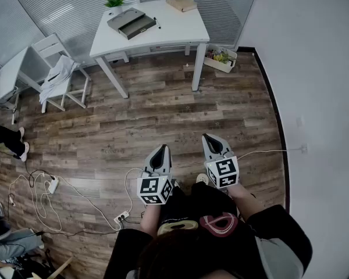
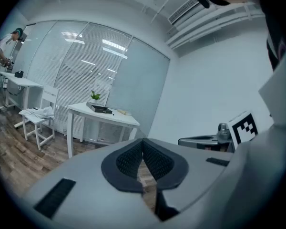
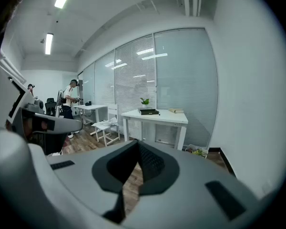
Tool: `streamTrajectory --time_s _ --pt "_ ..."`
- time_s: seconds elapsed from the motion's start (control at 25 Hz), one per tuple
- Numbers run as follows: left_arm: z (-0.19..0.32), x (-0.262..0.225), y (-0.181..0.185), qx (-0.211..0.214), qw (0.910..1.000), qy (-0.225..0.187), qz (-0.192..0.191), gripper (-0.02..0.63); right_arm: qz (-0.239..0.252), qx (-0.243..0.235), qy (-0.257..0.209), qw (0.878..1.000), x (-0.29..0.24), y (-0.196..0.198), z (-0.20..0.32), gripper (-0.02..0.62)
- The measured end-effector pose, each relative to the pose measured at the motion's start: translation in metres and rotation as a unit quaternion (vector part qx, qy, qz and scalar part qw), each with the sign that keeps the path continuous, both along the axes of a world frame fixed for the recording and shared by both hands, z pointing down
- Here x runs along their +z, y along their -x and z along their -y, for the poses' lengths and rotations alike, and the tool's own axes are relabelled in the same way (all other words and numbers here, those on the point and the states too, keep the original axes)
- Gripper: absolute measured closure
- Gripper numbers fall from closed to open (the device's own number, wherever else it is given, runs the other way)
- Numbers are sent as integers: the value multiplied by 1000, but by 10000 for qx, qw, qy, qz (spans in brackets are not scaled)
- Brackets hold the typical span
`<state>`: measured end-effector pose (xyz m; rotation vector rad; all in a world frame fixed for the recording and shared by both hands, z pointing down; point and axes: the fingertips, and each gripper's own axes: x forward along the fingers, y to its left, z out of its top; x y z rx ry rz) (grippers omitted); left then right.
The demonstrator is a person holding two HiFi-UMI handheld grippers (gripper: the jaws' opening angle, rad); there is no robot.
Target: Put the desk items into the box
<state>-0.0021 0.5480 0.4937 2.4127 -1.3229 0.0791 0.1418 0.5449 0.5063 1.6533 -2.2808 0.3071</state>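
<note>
- Our left gripper [image 2: 143,144] is clenched. Its ribbed pads meet with nothing between them, and it hangs over the wooden floor [image 1: 180,109], well short of the white desk [image 1: 168,34].
- Our right gripper [image 3: 137,147] is clenched and empty too. It sits just beside the left one, equally far from the desk.
- The grey box [image 1: 131,23] lies open on the desk, toward its left end.
- A small dark item [image 1: 156,22] rests on the desk just to the right of the box. We cannot tell what it is.
- A flat tan item [image 1: 181,3] lies at the desk's far right corner, well apart from the box.
- A potted plant [image 1: 114,0] stands at the desk's far left corner, behind the box.
- A white basket [image 1: 221,60] with colourful contents sits on the floor near the desk's right legs.
- A white chair [image 1: 49,45] stands to the left of the desk, with a pale cloth [image 1: 58,73] draped over its seat.
- Loose cables [image 1: 29,182] and a power strip [image 1: 52,185] lie on the floor, farther from the desk on its left side.
</note>
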Motion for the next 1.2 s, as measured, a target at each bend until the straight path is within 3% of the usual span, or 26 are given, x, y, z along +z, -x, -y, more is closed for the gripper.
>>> streamTrajectory --time_s 0.48,0.88,1.2 --pt "5 4 42 330 9994 -54 -20 588 339 459 -272 9980 -7 32 10 586" --pt "23 6 56 226 9997 -109 -44 588 409 98 -117 9990 1 50 28 577" --pt "77 20 61 -170 9998 21 28 588 201 -79 -29 9998 16 40 96 578"
